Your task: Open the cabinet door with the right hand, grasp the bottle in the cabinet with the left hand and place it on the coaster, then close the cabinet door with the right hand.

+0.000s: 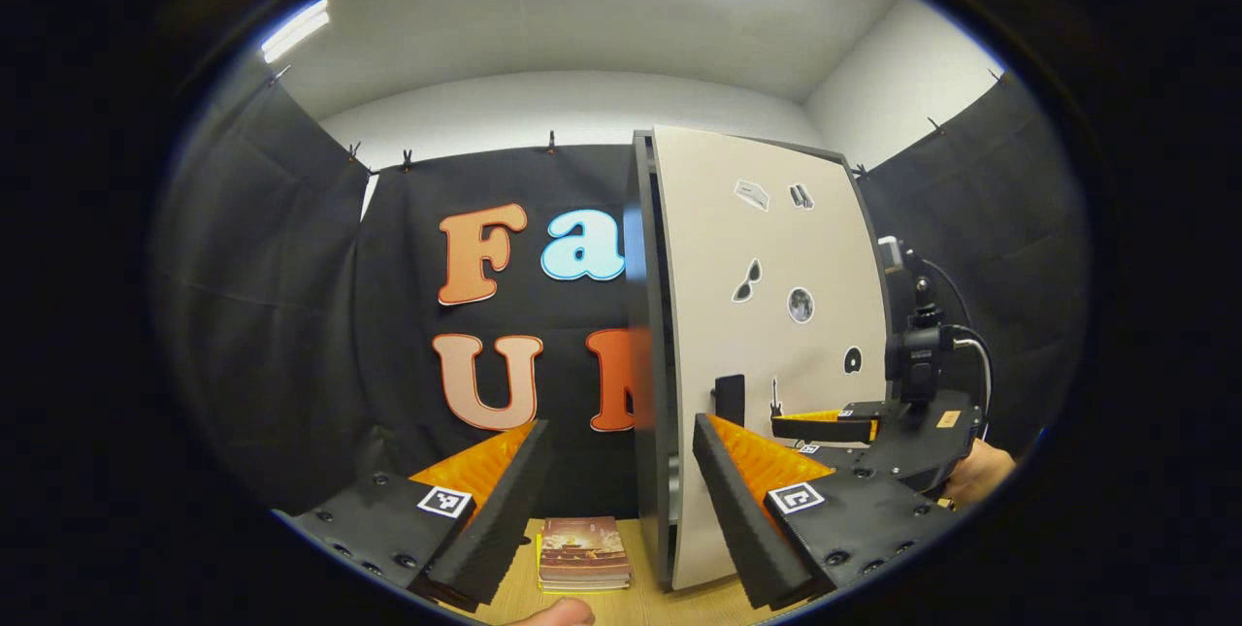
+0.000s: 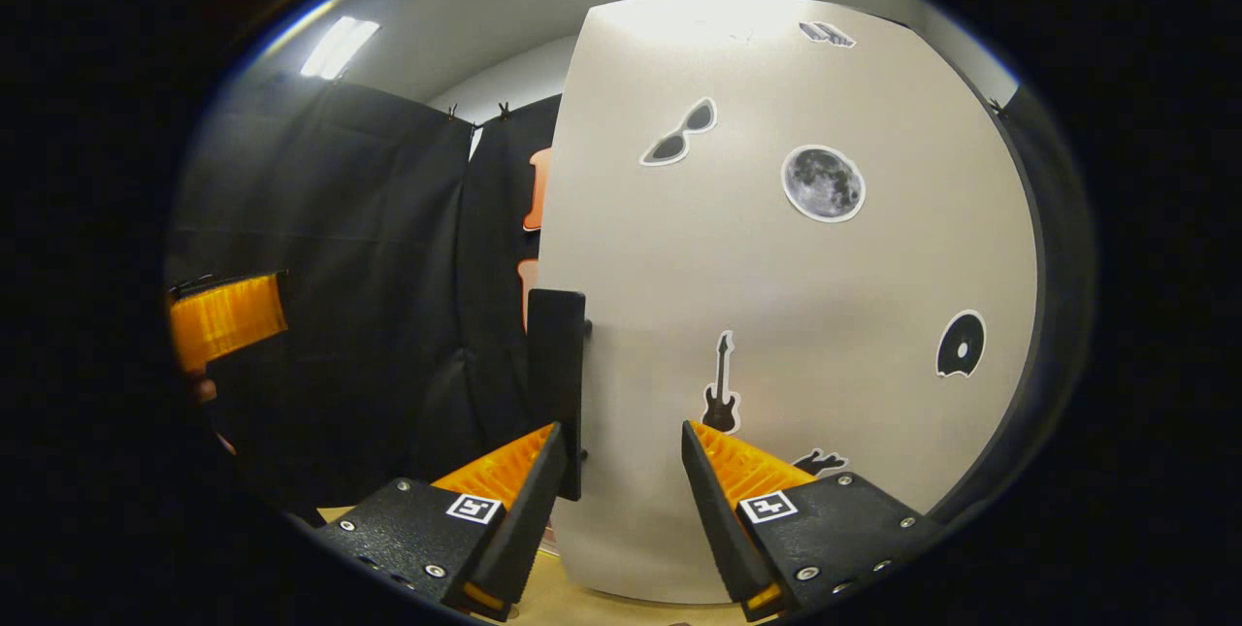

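Observation:
The cabinet door (image 1: 767, 335) is a pale panel with small stickers, and it looks shut against the dark cabinet frame (image 1: 648, 364). Whatever stands inside is hidden behind it. A black upright handle (image 2: 558, 383) sits on the door's left edge. My right gripper (image 2: 621, 427) is open right in front of the door, with the handle just above its left finger and not between the two. From the left gripper view, that right gripper (image 1: 825, 424) reaches toward the handle (image 1: 730, 400). My left gripper (image 1: 619, 422) is open and holds nothing, facing the cabinet's left edge.
A small stack of books (image 1: 582, 553) lies on the wooden table (image 1: 679, 607) in front of the cabinet's left side. A hand (image 1: 975, 476) holds the right gripper. Black cloth walls close the booth on all sides. The left gripper's finger (image 2: 228, 315) shows far left.

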Demonstrator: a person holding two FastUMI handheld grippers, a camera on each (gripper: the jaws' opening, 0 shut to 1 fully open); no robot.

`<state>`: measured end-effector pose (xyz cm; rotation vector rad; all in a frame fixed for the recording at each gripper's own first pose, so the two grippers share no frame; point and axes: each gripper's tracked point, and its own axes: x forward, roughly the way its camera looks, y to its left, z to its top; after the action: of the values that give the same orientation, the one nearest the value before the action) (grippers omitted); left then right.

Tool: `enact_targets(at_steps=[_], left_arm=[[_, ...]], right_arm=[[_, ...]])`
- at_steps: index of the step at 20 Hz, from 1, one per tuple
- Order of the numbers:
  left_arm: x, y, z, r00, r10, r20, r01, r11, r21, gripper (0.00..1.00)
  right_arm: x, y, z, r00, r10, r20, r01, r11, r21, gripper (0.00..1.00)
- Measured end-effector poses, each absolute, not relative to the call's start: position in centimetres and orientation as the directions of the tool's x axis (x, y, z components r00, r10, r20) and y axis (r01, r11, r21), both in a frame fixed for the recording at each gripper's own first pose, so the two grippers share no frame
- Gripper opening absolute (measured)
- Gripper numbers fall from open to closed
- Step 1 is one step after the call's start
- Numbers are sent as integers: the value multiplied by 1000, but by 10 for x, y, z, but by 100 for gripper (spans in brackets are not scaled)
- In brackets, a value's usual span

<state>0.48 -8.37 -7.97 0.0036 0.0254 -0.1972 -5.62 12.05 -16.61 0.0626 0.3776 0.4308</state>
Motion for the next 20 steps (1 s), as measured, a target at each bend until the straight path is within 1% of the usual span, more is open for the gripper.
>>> enact_targets(at_steps=[2,10,14,18,20], left_arm=[[6,-83,-80,979,-201,-32,201,980,-3,94],[9,-81,-82,983,-179,-35,179,984,-3,95],[11,-80,-82,985,-171,-32,171,985,2,96],[10,-80,-78,987,-156,-36,156,988,6,95],[9,-81,-73,989,-148,-29,148,989,7,95]], right_arm=[[-55,121,-167,848,407,-338,-382,913,142,75],[-42,121,-169,871,368,-325,-346,930,126,75],[-42,122,-171,864,368,-345,-336,930,151,75],[-46,109,-179,864,311,-395,-301,949,89,75],[-53,101,-172,867,306,-394,-297,951,86,76]])
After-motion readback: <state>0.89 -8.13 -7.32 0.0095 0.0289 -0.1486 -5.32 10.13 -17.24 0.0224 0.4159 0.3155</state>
